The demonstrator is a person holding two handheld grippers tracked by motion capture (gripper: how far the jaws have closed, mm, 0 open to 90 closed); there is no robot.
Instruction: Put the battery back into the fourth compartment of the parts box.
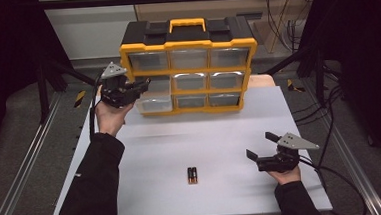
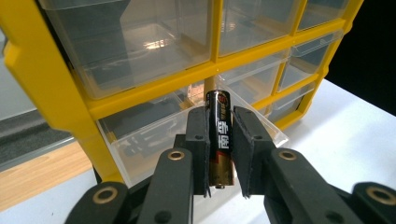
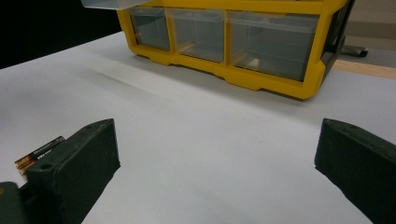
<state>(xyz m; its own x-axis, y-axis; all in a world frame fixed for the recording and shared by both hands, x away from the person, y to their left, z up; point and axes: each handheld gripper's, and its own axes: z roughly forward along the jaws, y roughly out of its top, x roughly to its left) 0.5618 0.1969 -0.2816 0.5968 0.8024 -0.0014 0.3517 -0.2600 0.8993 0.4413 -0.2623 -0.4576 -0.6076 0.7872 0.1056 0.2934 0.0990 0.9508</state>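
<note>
A yellow and black organizer (image 1: 190, 62) with clear drawers stands at the back of the white table (image 1: 220, 135). Its middle-left drawer (image 1: 154, 100) is pulled out. My left gripper (image 1: 143, 84) hovers just in front of and above that open drawer (image 2: 149, 135). In the left gripper view, my left gripper (image 2: 220, 119) is shut on a black and gold battery (image 2: 219, 140), held upright between the pads. Two more batteries (image 1: 192, 175) lie side by side near the table's front. My right gripper (image 1: 261, 145) rests to their right, open and holding nothing (image 3: 219, 158).
In the right gripper view the organizer's bottom row of shut drawers (image 3: 224, 42) lies ahead, and the loose batteries (image 3: 39, 154) lie at the far left. A metal frame and cables surround the table.
</note>
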